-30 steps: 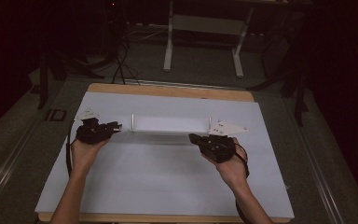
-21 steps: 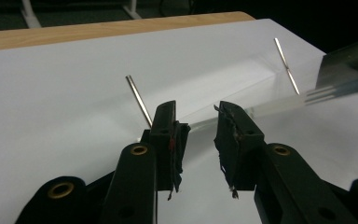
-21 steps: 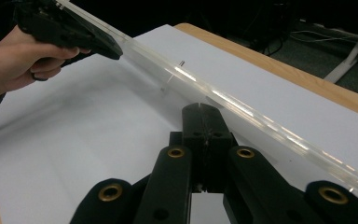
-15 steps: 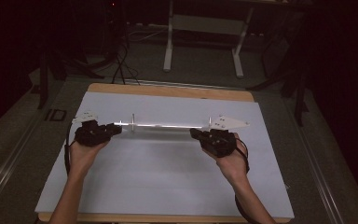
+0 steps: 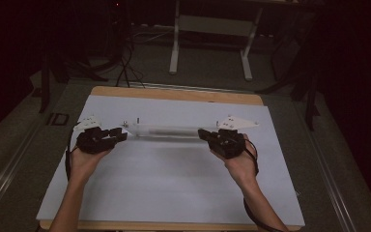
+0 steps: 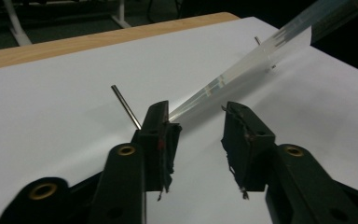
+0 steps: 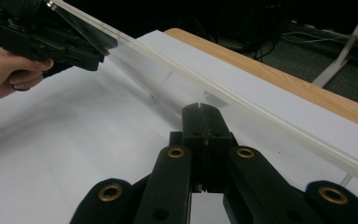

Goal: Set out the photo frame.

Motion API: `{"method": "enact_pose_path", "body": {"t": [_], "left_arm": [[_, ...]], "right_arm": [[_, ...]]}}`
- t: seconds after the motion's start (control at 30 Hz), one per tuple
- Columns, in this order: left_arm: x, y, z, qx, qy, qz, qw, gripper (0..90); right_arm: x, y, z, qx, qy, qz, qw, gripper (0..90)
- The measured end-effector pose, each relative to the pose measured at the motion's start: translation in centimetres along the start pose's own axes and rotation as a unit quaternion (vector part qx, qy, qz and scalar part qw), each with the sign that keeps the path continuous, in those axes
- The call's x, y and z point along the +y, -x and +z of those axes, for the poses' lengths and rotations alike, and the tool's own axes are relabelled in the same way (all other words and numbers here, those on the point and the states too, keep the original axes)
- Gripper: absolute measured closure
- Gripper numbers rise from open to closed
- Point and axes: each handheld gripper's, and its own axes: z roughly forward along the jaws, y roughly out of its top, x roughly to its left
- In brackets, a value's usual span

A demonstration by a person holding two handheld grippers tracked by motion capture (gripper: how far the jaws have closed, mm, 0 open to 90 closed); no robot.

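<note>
A long clear plastic strip (image 5: 166, 130) spans the white sheet (image 5: 174, 183) between my two grippers. In the left gripper view the clear strip (image 6: 242, 70) runs up to the right, and its near end touches the tip of one jaw. My left gripper (image 6: 198, 126) is open, with a thin metal pin (image 6: 126, 106) leaning just beside it. A second pin (image 6: 257, 41) stands by the strip farther off. My right gripper (image 7: 200, 109) is shut with nothing visible between its jaws, and the strip (image 7: 242, 105) passes just beyond their tips. In the high view the left gripper (image 5: 123, 134) and right gripper (image 5: 202, 133) sit at the strip's ends.
The sheet covers a wooden table (image 5: 174, 94) whose back edge shows as a brown band. Behind it stand a white desk frame (image 5: 176, 48) and floor cables (image 5: 125, 63). The other hand's gripper (image 7: 42, 32) shows at the top left of the right gripper view.
The strip showed a broad pale face a second ago and now looks thin and blurred. The right gripper has crept slightly towards the table's back; the left has barely shifted.
</note>
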Motion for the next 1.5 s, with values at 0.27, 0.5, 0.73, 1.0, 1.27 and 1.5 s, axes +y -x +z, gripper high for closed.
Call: {"method": "enact_pose_path", "body": {"t": [0.27,0.5,0.73,1.0,1.27,1.5], "left_arm": [[1.1,1.3,0.7,0.009,-0.012,0.044,0.9989,47.4],[2.5,1.7,1.3,0.008,0.014,0.061,0.9980,40.9],[3.5,1.7,3.2,0.017,0.013,0.084,0.9962,47.3],[3.7,1.2,3.6,0.014,0.023,0.074,0.9969,47.9],[3.9,1.0,3.8,0.015,0.026,0.065,0.9974,48.1],[4.1,0.7,4.1,0.013,0.028,0.057,0.9979,48.1]], "right_arm": [[0.3,0.5,0.1,-0.005,0.003,0.004,1.0000,90.0],[0.5,1.0,0.1,-0.012,0.005,0.010,0.9999,90.0],[0.6,2.0,0.2,-0.033,0.009,0.016,0.9993,90.0],[0.2,3.6,0.0,-0.053,0.011,0.026,0.9982,89.8],[-1.9,5.2,0.3,-0.054,0.004,-0.018,0.9984,65.1],[-4.4,7.9,0.2,-0.067,-0.015,-0.004,0.9977,54.0]]}}
